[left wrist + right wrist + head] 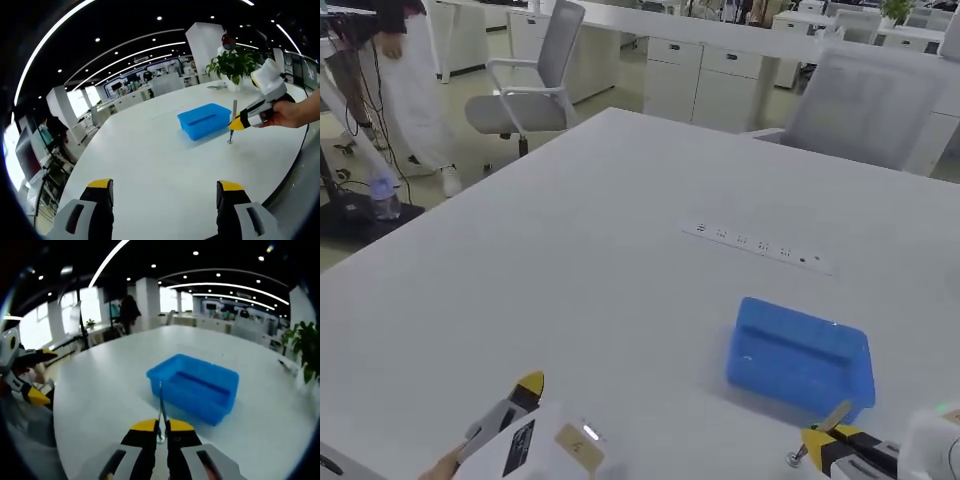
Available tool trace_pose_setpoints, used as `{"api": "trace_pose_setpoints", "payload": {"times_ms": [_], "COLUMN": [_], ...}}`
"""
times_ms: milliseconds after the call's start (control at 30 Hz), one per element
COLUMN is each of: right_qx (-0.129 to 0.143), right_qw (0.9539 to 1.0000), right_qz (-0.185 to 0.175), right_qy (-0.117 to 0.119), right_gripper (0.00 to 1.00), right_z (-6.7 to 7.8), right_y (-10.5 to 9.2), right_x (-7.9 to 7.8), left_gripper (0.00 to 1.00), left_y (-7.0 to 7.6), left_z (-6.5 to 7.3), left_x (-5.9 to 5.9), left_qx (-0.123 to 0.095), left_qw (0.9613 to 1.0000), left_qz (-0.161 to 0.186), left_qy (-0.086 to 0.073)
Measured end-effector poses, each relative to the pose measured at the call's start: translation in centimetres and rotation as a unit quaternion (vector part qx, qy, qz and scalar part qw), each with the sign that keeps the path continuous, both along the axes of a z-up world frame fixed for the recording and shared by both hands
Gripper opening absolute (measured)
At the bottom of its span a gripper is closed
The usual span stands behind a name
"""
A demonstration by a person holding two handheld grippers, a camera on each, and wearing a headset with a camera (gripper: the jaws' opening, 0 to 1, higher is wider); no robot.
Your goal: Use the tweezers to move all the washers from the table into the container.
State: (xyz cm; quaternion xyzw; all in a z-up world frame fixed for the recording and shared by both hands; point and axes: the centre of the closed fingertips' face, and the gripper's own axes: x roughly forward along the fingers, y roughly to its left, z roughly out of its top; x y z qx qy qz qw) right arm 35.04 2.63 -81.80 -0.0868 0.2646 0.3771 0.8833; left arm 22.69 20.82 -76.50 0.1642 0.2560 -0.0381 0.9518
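Right gripper view: the right claw (161, 427) is clamped on slim metal tweezers (161, 402) with their tips forward, presumably ready for picking. The blue rectangular plastic container (210, 412) sits just beyond them on the white desk (95, 390). The left claw (165, 186) hangs spread and empty. Washers — too small to make out.

Left gripper (165, 186): jaws parted wide, yellow tips at 7 and 5 o'clock in its own view; seen at 7 o'clock in the head view. Right gripper (161, 426): jaws closed on the tweezers (161, 399), which project toward 12 o'clock in its own view; seen at 5 o'clock in the head view; gripped by a hand (286, 114) at 3 o'clock in the left gripper view.
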Motion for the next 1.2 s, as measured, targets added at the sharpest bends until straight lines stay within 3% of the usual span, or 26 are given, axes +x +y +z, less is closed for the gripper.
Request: {"api": "trace_pose_setpoints", "payload": {"times_ms": [167,300,467,533,1200], "right_qx": [0.013,0.009,0.000,-0.010,-0.012], "right_qw": [0.9999,0.9999,1.0000,0.9999,0.9999], "right_qz": [-0.007,-0.003,0.000,0.006,0.001], "right_qy": [-0.006,-0.011,0.008,0.006,0.002], "right_gripper": [0.03,0.03,0.01,0.01,0.03], "right_z": [0.01,0.01,0.12,0.08,0.36], "right_y": [-0.21,-0.22,-0.08,-0.06,-0.17], "right_x": [-0.06,-0.01,0.16,0.27,0.34], "left_gripper": [0.87,0.86,0.86,0.87,0.86], "left_y": [0.04,0.03,0.02,0.03,0.05], "left_z": [0.04,0.06,0.03,0.02,-0.08], "left_x": [-0.01,0.00,0.01,0.00,0.02], "left_qx": [0.000,0.000,0.000,0.000,0.002], "left_qw": [1.0000,1.0000,1.0000,1.0000,1.0000], "left_qz": [0.000,0.000,0.000,0.000,0.001], "left_qy": [-0.001,-0.001,-0.001,-0.001,0.001]}}
